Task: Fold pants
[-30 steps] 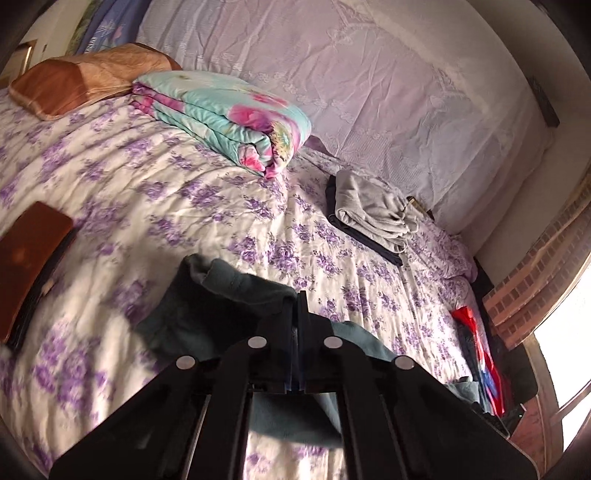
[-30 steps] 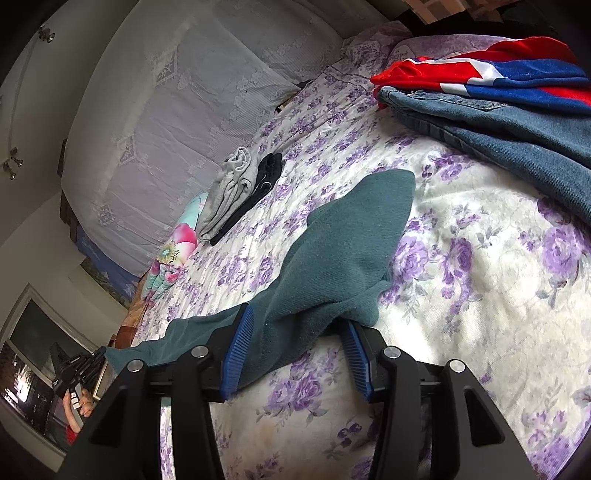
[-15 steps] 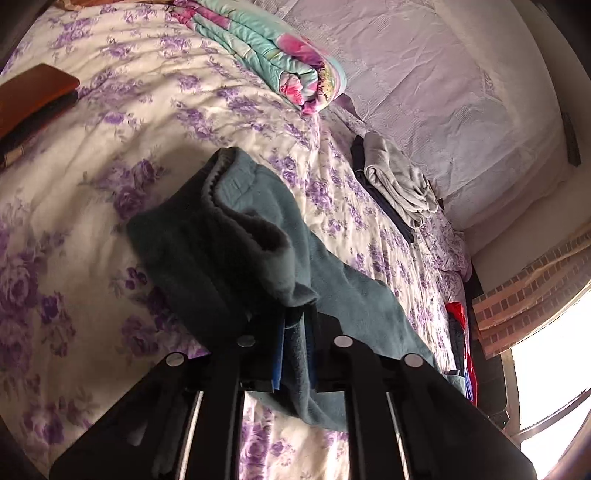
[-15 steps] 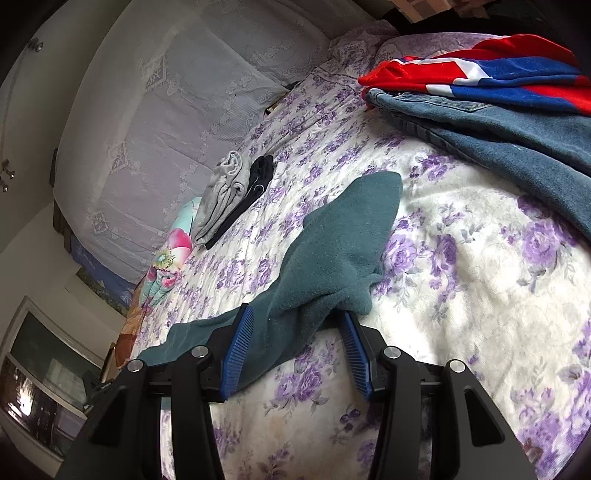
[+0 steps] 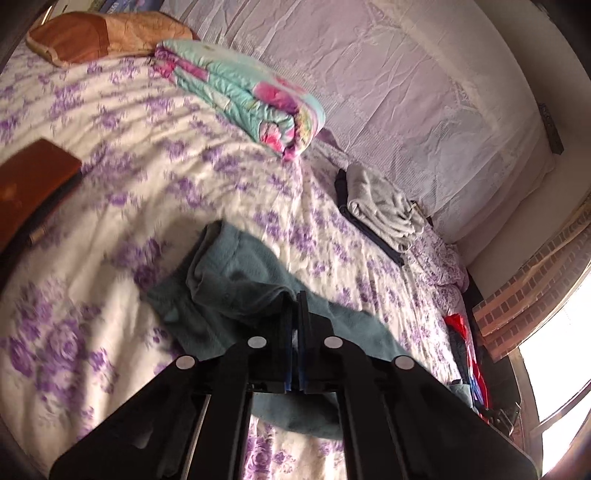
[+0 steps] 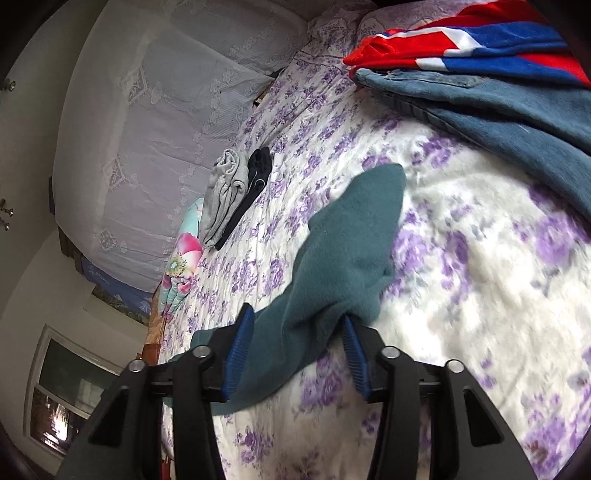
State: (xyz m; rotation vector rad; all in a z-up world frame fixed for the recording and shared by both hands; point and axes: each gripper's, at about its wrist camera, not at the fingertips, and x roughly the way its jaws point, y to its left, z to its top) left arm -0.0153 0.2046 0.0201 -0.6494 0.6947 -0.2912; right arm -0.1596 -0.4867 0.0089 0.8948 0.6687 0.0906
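Note:
Teal pants (image 5: 240, 273) lie stretched across the purple-flowered bedspread (image 5: 129, 206). My left gripper (image 5: 294, 299) is shut on the bunched waist end, with a fold of cloth pinched at its tips. In the right wrist view one teal leg (image 6: 354, 229) runs away from me. Its near part is gathered between the blue pads of my right gripper (image 6: 296, 314). Those jaws still stand well apart around the cloth and are closing.
A folded floral quilt (image 5: 243, 92), a brown pillow (image 5: 103, 35) and a grey and dark folded stack (image 5: 380, 203) line the far side by the lace-covered wall. A brown flat object (image 5: 33, 177) lies left. Jeans (image 6: 498, 114) and a red-blue garment (image 6: 480, 40) lie beyond the leg.
The left jaws parted a little over the waist half a second ago and are shut on it again; that view has swung back up. The right view has rolled slightly, the leg still between the pads.

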